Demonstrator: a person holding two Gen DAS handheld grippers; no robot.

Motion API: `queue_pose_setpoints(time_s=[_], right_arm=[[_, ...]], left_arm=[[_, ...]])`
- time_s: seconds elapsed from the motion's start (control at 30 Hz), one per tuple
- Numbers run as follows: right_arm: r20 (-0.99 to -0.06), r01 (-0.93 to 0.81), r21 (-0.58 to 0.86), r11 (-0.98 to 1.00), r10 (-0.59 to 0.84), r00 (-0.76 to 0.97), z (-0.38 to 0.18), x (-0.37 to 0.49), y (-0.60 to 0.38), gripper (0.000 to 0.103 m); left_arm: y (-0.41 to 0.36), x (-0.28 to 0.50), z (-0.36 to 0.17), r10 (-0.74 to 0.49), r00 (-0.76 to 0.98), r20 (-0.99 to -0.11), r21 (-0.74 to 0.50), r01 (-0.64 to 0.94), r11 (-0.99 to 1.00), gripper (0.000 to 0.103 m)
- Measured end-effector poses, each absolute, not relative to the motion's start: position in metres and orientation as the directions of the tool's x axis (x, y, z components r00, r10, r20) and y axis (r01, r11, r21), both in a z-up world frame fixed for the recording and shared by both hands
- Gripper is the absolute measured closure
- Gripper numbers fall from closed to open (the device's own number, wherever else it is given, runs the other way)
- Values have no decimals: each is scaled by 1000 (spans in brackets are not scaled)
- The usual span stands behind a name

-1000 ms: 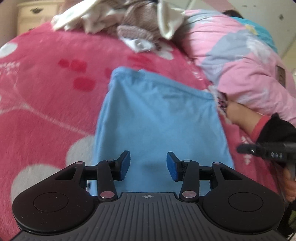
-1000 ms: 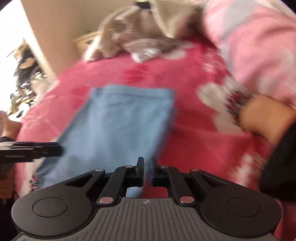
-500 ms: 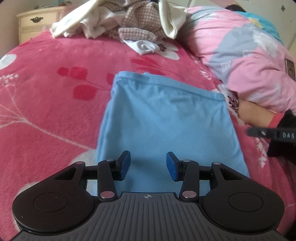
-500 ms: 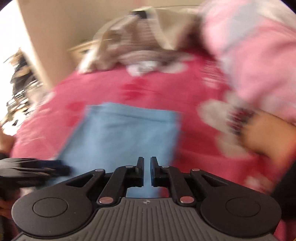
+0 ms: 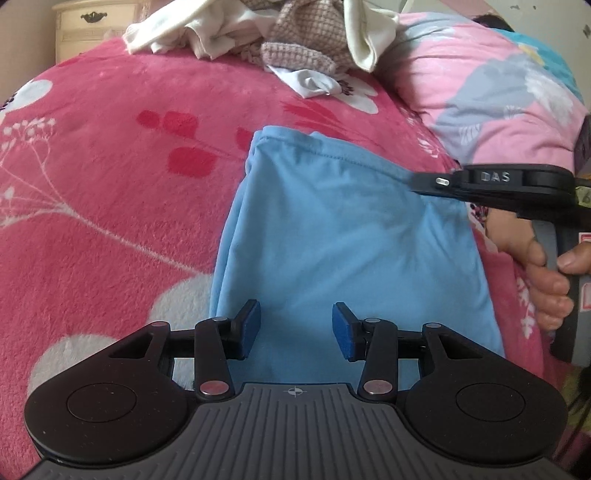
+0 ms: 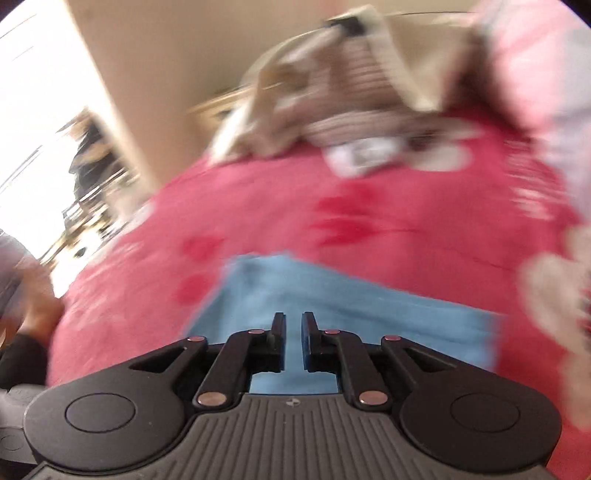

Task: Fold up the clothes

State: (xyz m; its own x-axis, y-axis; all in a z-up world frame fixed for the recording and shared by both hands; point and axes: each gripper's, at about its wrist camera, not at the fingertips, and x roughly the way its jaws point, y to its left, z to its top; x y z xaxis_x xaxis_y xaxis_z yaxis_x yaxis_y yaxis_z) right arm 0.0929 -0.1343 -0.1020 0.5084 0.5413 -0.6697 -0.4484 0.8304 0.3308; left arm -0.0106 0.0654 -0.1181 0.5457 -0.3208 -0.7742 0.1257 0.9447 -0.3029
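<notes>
Right gripper (blurred) over blue cloth, perhaps.

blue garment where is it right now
The blue garment lies flat on the pink floral blanket, just ahead of the open left gripper, with the pile of unfolded clothes beyond its far edge.

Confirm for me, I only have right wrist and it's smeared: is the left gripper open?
Observer: Yes. The left gripper is open, jaws wide apart, over the near end of the blue garment.
Operator: Where's my right tip?
Observer: The right gripper is at the garment's far right corner. I cannot tell whether it is pinching the cloth.
Operator: Garment flat?
Observer: Mostly smooth, with folds bunched along its left edge.
</notes>
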Motion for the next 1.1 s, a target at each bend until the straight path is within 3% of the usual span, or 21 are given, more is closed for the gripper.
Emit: queue_pose_setpoints(time_s=[0.17, 0.27, 0.33, 0.73, 0.8, 0.9, 0.97, 1.03, 1.1], right_arm=[[-709, -399, 310, 863, 489, 508, -129, 147, -109, 101], [-668, -339, 363, 868, 496, 555, -118, 156, -123, 92], [-665, -413, 343, 844, 529, 528, -113, 148, -115, 92], [-656, -385, 472, 793, 608, 447, -126, 183, -82, 91], [-682, -467, 461, 755, 638, 358, -126, 171, -73, 84], [-724, -519, 421, 744, 621, 301, -137, 171, -56, 88], [-728, -459, 422, 782, 594, 342, -141, 183, -55, 93], [-695, -346, 487, 802, 596, 402, -129, 191, -72, 87], [-640, -336, 504, 796, 605, 473, -101, 183, -100, 86]], left_arm=[[68, -12, -122, -323, 536, -780, -313, 112, 943, 60], [71, -14, -120, -330, 530, -781, -329, 99, 939, 60], [72, -15, -120, -332, 527, -782, -335, 94, 937, 60], [74, -15, -117, -329, 526, -784, -335, 88, 938, 60], [74, -15, -117, -332, 525, -783, -340, 86, 937, 60], [74, -16, -117, -332, 528, -781, -339, 87, 937, 60], [74, -17, -116, -327, 535, -779, -331, 92, 939, 60], [73, -19, -116, -307, 547, -779, -307, 94, 947, 60], [74, -20, -114, -294, 556, -777, -295, 90, 951, 60]])
